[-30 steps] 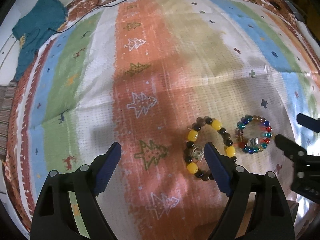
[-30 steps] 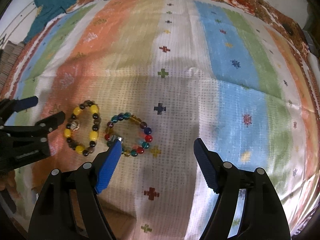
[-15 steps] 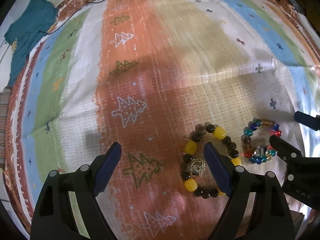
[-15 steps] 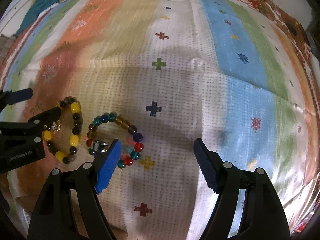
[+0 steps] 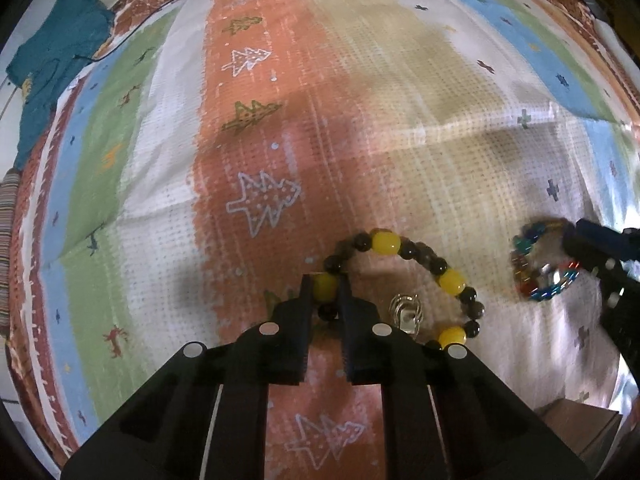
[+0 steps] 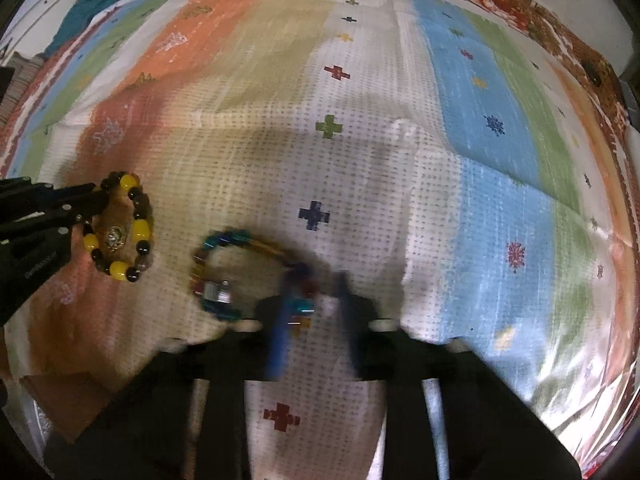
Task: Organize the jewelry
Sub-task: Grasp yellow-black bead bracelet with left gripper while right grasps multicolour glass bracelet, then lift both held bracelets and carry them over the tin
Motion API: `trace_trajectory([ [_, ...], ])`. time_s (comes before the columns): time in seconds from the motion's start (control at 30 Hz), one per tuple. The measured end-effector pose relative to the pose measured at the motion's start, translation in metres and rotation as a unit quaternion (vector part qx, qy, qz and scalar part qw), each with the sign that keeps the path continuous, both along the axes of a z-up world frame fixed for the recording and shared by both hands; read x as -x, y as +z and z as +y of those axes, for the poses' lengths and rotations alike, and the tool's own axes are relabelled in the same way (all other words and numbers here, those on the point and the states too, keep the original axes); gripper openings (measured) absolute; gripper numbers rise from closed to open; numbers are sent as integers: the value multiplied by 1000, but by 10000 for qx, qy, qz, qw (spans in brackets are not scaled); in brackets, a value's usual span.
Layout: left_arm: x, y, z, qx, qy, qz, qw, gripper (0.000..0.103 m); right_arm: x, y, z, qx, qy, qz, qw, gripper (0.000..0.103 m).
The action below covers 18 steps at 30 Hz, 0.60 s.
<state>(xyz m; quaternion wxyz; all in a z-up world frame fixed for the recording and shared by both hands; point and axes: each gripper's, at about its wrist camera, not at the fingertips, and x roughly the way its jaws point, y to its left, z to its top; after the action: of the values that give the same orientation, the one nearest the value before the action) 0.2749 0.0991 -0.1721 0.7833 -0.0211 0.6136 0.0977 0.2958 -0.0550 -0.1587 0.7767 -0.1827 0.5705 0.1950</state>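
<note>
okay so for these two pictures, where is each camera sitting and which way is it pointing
Left wrist: on the left gripper, looking steeply down its fingers at the yellow and dark bracelet they clamp on the striped cloth.
Right wrist: on the right gripper, looking steeply down; its blurred jaws are closing around the multicolored bracelet.
Shared: both bracelets, the cloth, and the opposite gripper at frame edge.
</note>
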Motion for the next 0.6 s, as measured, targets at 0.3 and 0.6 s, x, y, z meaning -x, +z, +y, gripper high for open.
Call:
trace_trajectory([
  [0.3, 18, 38, -3, 175, 95, -367, 9991, 11, 15, 25, 0, -296, 105, -181, 9993, 10],
  [0.6, 29, 67, -16, 393, -4, -658, 9971, 11, 28, 58, 2, -695, 176, -377, 9967, 10],
])
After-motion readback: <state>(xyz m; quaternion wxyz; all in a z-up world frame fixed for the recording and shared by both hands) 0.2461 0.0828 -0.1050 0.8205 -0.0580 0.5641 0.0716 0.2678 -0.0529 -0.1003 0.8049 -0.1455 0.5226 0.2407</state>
